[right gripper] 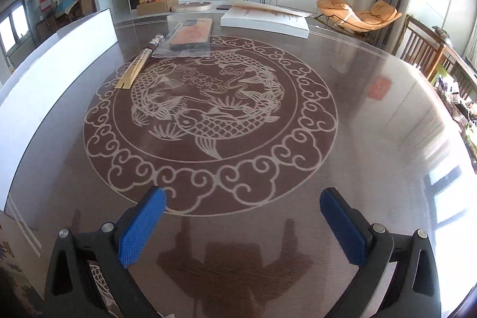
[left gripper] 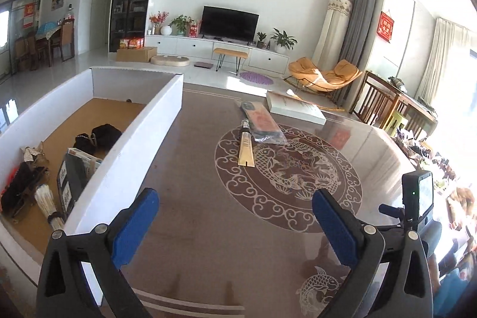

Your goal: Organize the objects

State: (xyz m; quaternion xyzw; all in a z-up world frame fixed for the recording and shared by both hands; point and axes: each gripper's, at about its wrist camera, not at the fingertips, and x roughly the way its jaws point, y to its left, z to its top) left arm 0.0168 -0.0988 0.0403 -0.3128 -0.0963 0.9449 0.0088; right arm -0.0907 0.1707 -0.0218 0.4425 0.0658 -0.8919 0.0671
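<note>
Left wrist view: left gripper (left gripper: 235,215) jaws fully spread, empty, above table (left gripper: 193,243). White box (left gripper: 134,157) just left. Gold-sleeved tube (left gripper: 246,149), bagged red packet (left gripper: 263,124) well ahead. Right wrist view: right gripper (right gripper: 243,216) likewise wide, empty.

Left gripper (left gripper: 235,216): two black arms with triangular cut-outs, each tipped with a blue pad (left gripper: 135,224) of fine cross-hatched texture. Round silver screws (left gripper: 101,228) sit just behind the pads. Beside its right arm, a small black camera (left gripper: 419,197) shows a green light. Right gripper (right gripper: 243,216): same black frame, same blue textured pads (right gripper: 141,228), same silver screws (right gripper: 106,227).
</note>
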